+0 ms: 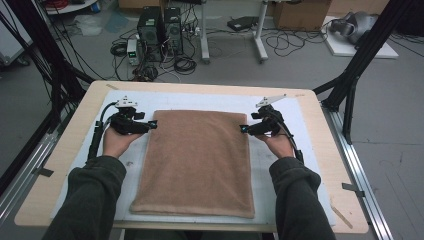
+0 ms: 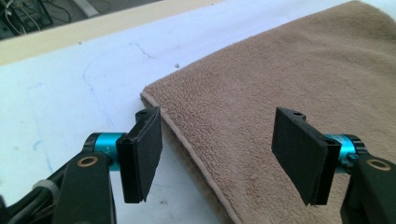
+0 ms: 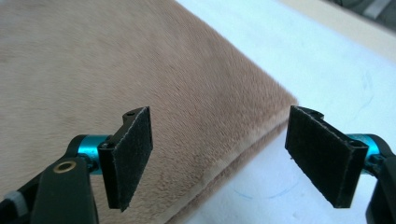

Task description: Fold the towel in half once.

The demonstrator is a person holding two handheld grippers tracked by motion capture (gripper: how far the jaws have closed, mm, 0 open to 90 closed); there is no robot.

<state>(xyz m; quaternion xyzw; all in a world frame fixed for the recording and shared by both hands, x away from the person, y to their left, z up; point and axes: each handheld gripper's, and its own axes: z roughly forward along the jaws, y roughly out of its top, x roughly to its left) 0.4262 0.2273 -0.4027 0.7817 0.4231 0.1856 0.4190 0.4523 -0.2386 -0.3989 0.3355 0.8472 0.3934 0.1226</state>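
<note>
We see a brown towel [image 1: 196,162] lying folded flat in the middle of a white mat [image 1: 280,107] that covers most of the wooden counter [image 1: 52,170]. Its long sides run from near to far. The left gripper [image 1: 153,125] sits at the towel's far left corner, and the right gripper [image 1: 243,129] sits at its far right corner; both point inward toward the cloth.

In the left gripper view, the fingers [image 2: 144,154] stand wide apart over the towel [image 2: 280,84] where its hemmed edge meets the mat [image 2: 70,88]: one pad is above the mat just beside the edge, the other above the cloth. Nothing is pinched between them.

In the right gripper view, the fingers [image 3: 130,158] are likewise spread wide, straddling the towel's [image 3: 93,60] layered edge, with one pad over the cloth and the other over the mat [image 3: 327,70]. They hold nothing.

Each gripper is carried by a hand in a dark green sleeve [image 1: 92,200] reaching in from the near side.
</note>
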